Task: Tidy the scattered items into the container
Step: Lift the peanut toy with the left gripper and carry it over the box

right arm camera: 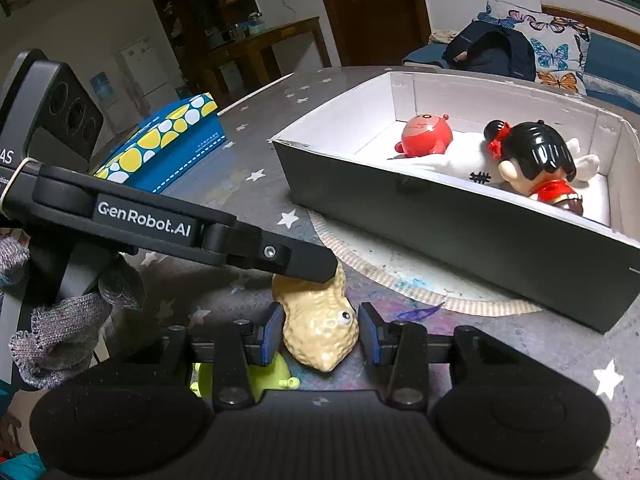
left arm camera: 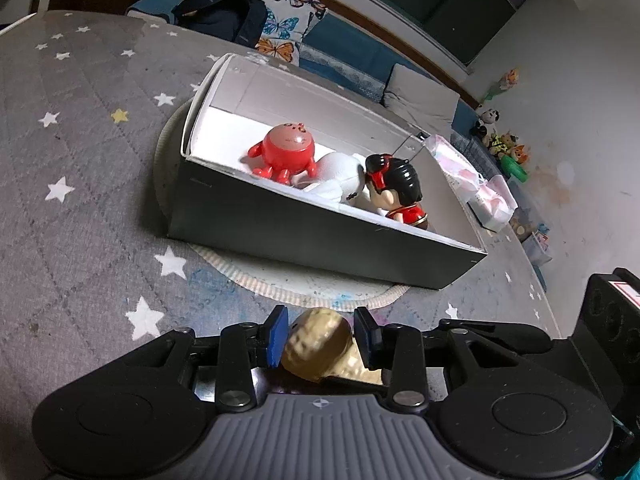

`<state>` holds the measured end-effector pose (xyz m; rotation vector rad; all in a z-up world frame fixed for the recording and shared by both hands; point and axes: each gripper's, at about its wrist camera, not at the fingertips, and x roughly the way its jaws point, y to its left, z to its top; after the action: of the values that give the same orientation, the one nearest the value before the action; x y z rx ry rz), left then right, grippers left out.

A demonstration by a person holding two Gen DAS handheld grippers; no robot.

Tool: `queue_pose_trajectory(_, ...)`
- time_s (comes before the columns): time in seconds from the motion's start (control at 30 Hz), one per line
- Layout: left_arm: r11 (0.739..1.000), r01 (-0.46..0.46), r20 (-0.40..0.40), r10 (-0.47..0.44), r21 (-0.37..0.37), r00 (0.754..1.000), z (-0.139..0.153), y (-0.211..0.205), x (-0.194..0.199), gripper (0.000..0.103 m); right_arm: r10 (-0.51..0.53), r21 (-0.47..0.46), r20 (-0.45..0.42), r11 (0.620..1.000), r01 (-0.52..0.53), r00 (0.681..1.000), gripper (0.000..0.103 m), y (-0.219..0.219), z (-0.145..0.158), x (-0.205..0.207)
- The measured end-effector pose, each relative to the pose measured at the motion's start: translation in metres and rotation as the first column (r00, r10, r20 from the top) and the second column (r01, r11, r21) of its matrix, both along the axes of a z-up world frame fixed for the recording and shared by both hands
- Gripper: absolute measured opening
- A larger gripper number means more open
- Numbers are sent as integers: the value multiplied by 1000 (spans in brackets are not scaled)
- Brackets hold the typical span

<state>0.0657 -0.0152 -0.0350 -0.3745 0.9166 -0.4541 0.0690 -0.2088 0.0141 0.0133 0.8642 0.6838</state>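
Observation:
A tan peanut toy (left arm camera: 320, 342) with googly eyes lies on the star-patterned tablecloth (left arm camera: 80, 160), also in the right wrist view (right arm camera: 320, 328). My left gripper (left arm camera: 322, 334) has a blue pad on each side of one end; whether they press it I cannot tell. My right gripper (right arm camera: 318, 332) is open around the other end, with a gap at the right pad. The dark box (left arm camera: 320, 228) with white inside holds a red round toy (left arm camera: 286, 152), a white plush (left arm camera: 340, 176) and a black-haired doll (left arm camera: 396, 190). The box (right arm camera: 460, 232) also shows in the right wrist view.
The box stands on a round paper mat (left arm camera: 280, 280). A blue box with yellow and white spots (right arm camera: 168, 148) lies at the left. A green toy (right arm camera: 276, 376) sits under my right gripper. Pink packets (left arm camera: 480, 184) lie beyond the box. A sofa with cushions is behind.

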Motion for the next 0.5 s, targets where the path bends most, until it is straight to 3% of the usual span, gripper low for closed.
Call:
queue_pose_trajectory(0.3, 999, -14, -25, 13, -46, 1000, -4, 10, 5, 38, 22, -32, 40, 999, -21, 999, 40, 13, -1, -2)
queue_pose_trajectory(0.5, 998, 0, 40, 2, -69, 999, 22, 9, 0, 38, 29, -50, 128, 998, -23, 991, 40, 10, 21, -11)
